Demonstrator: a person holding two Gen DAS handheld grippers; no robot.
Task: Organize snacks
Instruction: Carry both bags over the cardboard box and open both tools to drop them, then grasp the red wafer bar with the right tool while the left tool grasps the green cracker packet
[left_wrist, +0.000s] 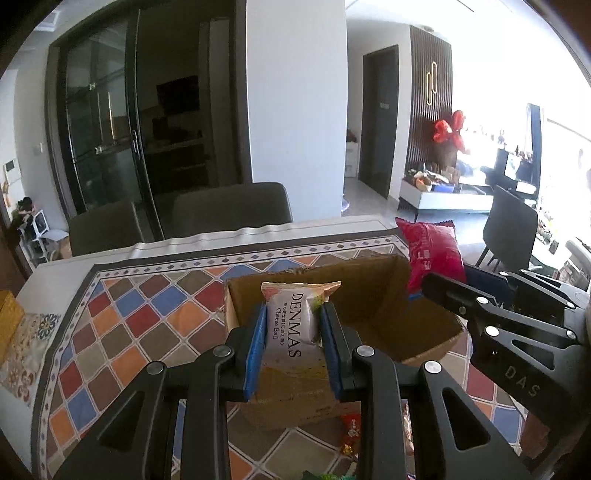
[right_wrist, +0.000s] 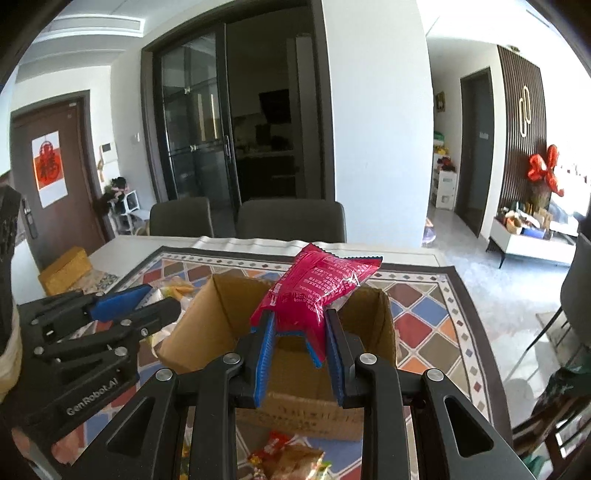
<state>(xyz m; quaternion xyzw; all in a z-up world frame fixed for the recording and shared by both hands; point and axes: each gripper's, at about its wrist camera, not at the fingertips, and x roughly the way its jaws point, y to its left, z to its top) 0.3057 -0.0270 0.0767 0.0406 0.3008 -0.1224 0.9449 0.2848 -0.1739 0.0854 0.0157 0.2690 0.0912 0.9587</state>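
My left gripper (left_wrist: 293, 314) is shut on a white DENMAS cheese ball packet (left_wrist: 295, 319), held upright over the open cardboard box (left_wrist: 373, 295). My right gripper (right_wrist: 301, 323) is shut on a red snack bag (right_wrist: 317, 286), which sticks up and tilts right above the same cardboard box (right_wrist: 221, 314). Each gripper shows in the other's view: the right gripper (left_wrist: 421, 290) with the red bag (left_wrist: 430, 251) at the box's right side, the left gripper (right_wrist: 162, 301) at the box's left. What the box holds is mostly hidden.
The box stands on a table under a colourful diamond-patterned cloth (left_wrist: 147, 317). Loose snack packets (right_wrist: 288, 458) lie in front of the box. A yellow box (right_wrist: 66, 273) sits at the table's left. Two dark chairs (right_wrist: 291, 219) stand behind the table.
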